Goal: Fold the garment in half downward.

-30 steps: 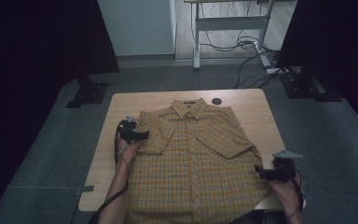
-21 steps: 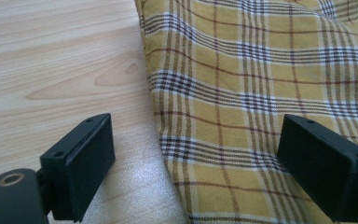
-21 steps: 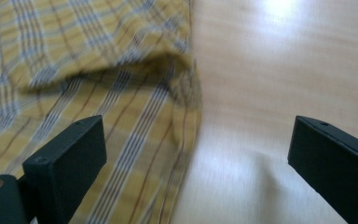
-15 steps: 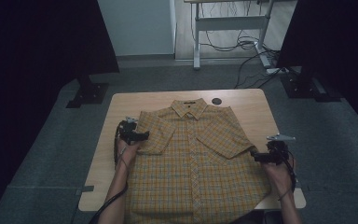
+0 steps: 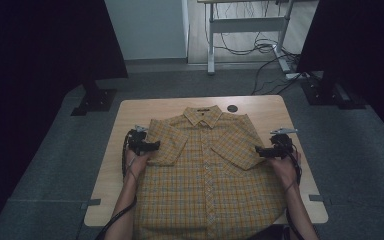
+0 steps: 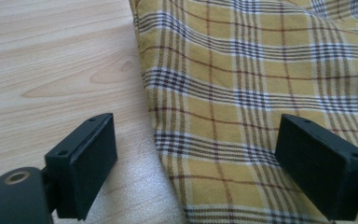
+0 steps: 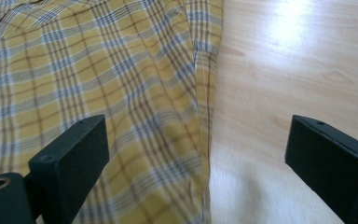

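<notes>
Nearest the camera in the high view, a person's two forearms come in from the bottom edge, each hand holding a black gripper. A yellow plaid shirt (image 5: 207, 175) lies flat and face up on a light wooden table (image 5: 110, 185), buttoned, with its hem hanging over the near edge and its collar pointing away from the person.

The left gripper (image 5: 152, 145) sits at the outer edge of the shirt's left short sleeve. In the left gripper view its jaws stand wide apart, one over bare wood and the other over the plaid cloth, with the sleeve's edge running between them (image 6: 196, 154). Nothing is held.

The right gripper (image 5: 261, 149) sits at the edge of the other sleeve. In the right gripper view its jaws are also spread wide, one above the shirt and one above the table, the hemmed sleeve edge lying between them (image 7: 196, 154). It grips nothing.

Farther back, a small dark round hole (image 5: 232, 108) sits in the tabletop just beyond the collar. Past the table, dark stands rest on a grey floor, and a desk frame with loose cables stands against the far wall.
</notes>
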Available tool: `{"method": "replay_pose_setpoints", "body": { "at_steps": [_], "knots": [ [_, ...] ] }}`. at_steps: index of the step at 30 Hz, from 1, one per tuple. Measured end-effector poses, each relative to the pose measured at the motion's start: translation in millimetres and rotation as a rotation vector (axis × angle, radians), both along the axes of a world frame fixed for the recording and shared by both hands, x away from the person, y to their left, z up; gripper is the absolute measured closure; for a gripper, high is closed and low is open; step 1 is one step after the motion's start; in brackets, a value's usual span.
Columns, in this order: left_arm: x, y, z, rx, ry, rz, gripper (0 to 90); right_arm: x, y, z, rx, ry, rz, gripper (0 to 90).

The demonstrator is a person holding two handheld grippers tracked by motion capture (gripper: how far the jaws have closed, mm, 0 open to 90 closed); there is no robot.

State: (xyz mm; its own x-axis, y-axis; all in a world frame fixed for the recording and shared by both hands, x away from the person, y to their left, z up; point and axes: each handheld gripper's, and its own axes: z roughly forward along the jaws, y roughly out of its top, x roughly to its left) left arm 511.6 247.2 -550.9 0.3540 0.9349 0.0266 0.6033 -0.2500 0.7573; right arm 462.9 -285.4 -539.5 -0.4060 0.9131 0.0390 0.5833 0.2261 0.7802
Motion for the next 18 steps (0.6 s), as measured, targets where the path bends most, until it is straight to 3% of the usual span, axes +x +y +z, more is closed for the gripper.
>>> {"method": "replay_pose_setpoints", "body": {
  "at_steps": [13,16,18],
  "knots": [
    [-0.4,0.0,-0.1,0.000,0.000,-0.006,13.0,37.2,18.6,-16.3,-0.016,0.023,-0.020,15.4],
    [-0.5,0.1,0.0,0.000,0.000,-0.007,13.1,41.6,20.5,-20.6,-0.018,0.038,-0.003,20.4],
    [-1.2,0.4,0.3,-0.003,-0.006,-0.012,15.0,40.8,22.0,-20.9,-0.022,0.024,0.012,26.9]
  ]
}}
